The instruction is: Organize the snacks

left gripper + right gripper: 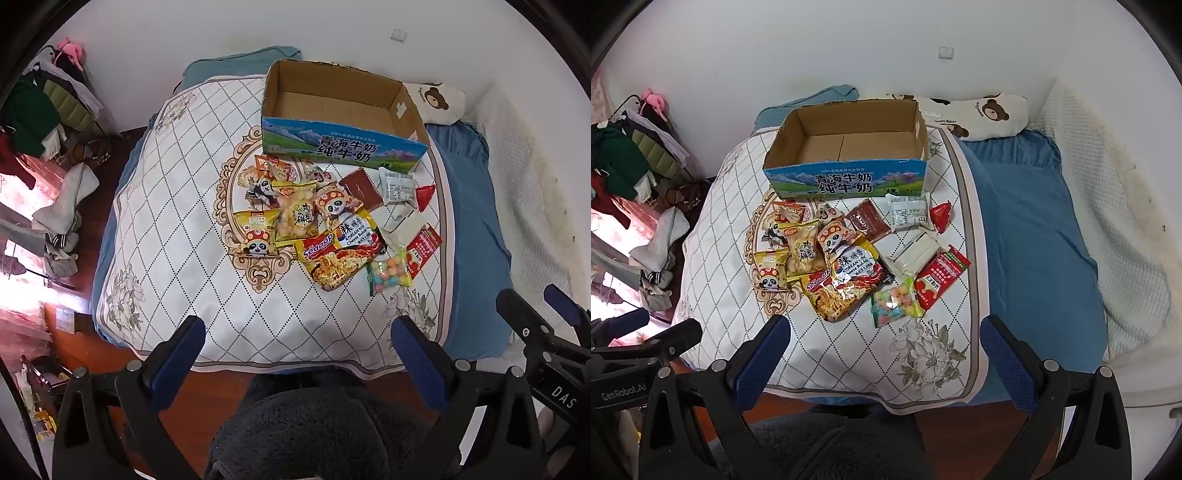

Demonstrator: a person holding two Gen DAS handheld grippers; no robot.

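While the box sits empty at the far side of the quilt, nothing counts as sorted yet. Left wrist view: snacks lie in a loose pile just in front of the box: noodle pack, candy bag, panda packs, a brown pouch. Left gripper hovers near the bed's edge, fingers wide apart, holding nothing. Right gripper is cut off at the frame's right; cannot tell its state from here.

Right wrist view: same box, bare cardboard floor, snacks all outside it. Right gripper spread open, empty, well short of the pile. Judgement: whole job remains. Overlapping packs hide each other, so the count is uncertain; small labels are unreadable. A red wrapper lies apart at the pile's right edge.
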